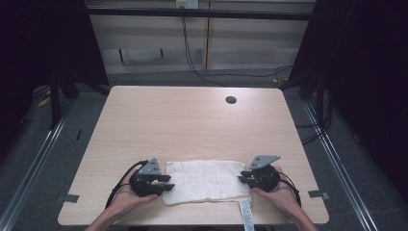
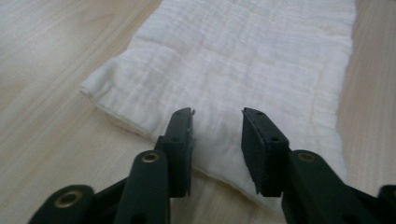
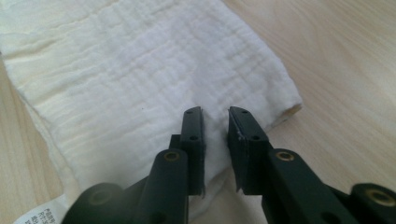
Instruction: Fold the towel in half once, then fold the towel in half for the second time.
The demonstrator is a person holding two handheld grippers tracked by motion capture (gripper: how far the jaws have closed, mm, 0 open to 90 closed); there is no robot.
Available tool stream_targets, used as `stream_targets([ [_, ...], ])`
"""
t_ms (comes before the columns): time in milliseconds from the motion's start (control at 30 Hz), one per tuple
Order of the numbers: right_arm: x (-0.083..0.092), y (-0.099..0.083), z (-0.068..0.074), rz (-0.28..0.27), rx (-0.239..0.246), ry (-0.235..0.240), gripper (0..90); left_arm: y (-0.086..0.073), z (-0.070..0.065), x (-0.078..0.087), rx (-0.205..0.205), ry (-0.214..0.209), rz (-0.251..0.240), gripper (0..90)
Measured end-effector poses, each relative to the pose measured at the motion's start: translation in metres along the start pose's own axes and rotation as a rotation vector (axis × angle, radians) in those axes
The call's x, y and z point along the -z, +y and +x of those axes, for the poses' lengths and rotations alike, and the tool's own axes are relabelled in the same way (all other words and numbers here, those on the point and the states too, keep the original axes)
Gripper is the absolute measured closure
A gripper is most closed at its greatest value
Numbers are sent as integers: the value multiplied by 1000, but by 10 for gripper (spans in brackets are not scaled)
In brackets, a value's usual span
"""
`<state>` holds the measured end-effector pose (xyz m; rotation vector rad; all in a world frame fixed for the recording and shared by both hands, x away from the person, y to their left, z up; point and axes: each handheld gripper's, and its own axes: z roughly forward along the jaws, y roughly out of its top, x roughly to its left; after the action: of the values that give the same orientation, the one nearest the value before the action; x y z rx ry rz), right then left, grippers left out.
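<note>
Flat on the table (image 1: 192, 120), a white cloth (image 1: 204, 182) lies between both grippers' spread, empty jaws.

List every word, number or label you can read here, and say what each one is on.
Nothing can be read for certain.
Care tag sewn to the white cloth: rows of dark print, too blurred and cut off to read.
The same tag in the high view, hanging off the table edge: print too small to read.
Small plate on the far wall: too small to read.
</note>
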<state>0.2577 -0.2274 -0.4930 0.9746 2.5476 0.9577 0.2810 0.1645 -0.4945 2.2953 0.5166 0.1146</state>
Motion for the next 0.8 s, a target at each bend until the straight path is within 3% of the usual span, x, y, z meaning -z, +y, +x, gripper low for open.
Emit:
stream_targets([
  [133,3,-3,-4,2,3,9,820,6,-2,-8,-12,4,2,713],
  [200,5,-5,-5,6,-5,8,830,9,-3,-11,-18,-11,3,816],
  [233,9,-9,-6,12,-11,10,838,10,-6,-13,-33,-22,9,845],
  [300,13,-14,-9,6,-25,19,841,11,-8,-14,-25,-42,6,870],
  [600,25,-27,-7,0,-56,7,812,14,-16,-18,-13,-99,1,856],
  [633,25,-27,-6,-1,-75,17,671,14,-15,-16,-9,-106,5,828],
  [667,25,-27,-6,-1,-75,17,671,14,-15,-16,-9,-106,5,808],
  [700,24,-24,-2,-2,-67,19,555,15,-12,-14,-4,-124,5,762],
  [767,23,-20,0,-10,-81,31,512,16,-10,-12,14,-122,-2,680],
  [800,23,-18,1,-22,-78,34,509,17,-4,-8,50,-128,-21,650],
])
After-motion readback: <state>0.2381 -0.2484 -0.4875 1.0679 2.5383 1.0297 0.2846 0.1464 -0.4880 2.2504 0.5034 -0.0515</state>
